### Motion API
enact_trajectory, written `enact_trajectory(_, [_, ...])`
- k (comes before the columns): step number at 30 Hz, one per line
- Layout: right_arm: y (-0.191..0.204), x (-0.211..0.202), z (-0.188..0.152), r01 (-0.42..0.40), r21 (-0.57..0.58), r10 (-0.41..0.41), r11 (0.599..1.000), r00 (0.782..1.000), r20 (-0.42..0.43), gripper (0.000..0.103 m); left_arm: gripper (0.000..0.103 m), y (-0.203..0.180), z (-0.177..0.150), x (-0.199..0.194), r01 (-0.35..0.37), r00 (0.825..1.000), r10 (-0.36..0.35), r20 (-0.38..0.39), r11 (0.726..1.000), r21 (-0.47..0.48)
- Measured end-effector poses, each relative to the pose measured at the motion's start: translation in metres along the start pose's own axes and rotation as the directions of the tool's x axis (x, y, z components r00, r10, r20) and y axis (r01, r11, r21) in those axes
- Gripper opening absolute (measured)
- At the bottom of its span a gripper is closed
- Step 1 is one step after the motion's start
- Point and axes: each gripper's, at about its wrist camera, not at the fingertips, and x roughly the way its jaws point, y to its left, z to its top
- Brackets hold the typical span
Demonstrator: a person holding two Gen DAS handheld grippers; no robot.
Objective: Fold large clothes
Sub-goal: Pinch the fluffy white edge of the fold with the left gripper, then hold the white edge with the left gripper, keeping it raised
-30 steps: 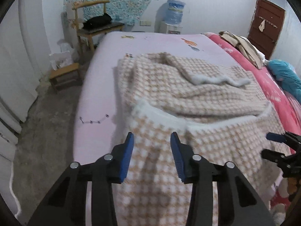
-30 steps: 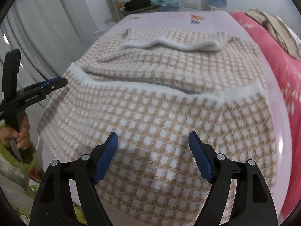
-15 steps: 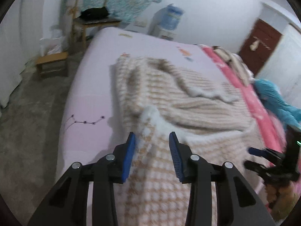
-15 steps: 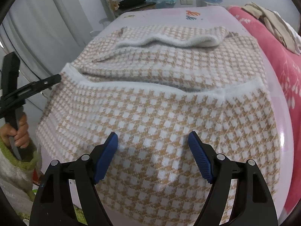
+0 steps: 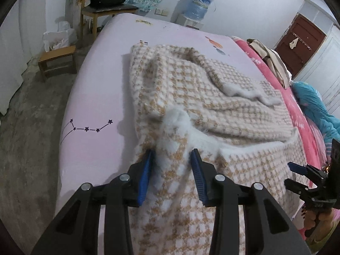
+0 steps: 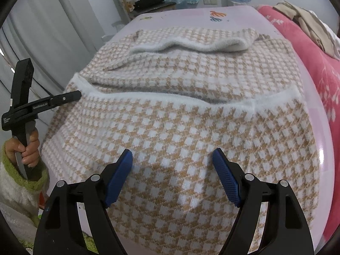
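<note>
Left gripper (image 5: 172,159) jaws, half closed, straddle the checked sweater's (image 5: 212,89) white hem corner on the bed (image 5: 95,85); right gripper (image 6: 172,165) jaws hover wide above it. Fluffy knit could slip free, spoiling the fold.

Left claw (image 5: 172,159) straddling bunched checked sweater (image 5: 212,97) edge, pink bed (image 5: 95,97), wooden chair (image 5: 99,10)
</note>
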Motion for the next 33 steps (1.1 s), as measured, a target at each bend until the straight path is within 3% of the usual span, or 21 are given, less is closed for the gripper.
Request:
enact_trajectory(3, [-0.003, 0.000, -0.001, -0.011, 0.006, 0.011, 1.000, 1.000, 0.003, 0.074, 0.036, -0.005, -0.002, -0.002, 0.072, 0.997, -0.072, 0.017, 0.997, 0.035])
enact_trajectory(6, [-0.007, 0.001, -0.002, -0.023, 0.013, 0.023, 1.000, 1.000, 0.002, 0.074, 0.036, -0.008, -0.004, 0.017, -0.061, 0.997, 0.064, -0.041, 0.996, 0.069])
enact_trajectory(15, [-0.008, 0.001, -0.001, -0.022, 0.019, 0.022, 1.000, 1.000, 0.007, 0.075, 0.036, -0.024, -0.005, 0.035, -0.160, 0.986, 0.165, -0.031, 0.979, 0.125])
enact_trajectory(33, [-0.013, 0.002, -0.001, -0.026, 0.033, 0.026, 0.999, 1.000, 0.006, 0.083, 0.037, -0.029, -0.007, 0.028, -0.190, 0.980, 0.195, -0.030, 0.974, 0.125])
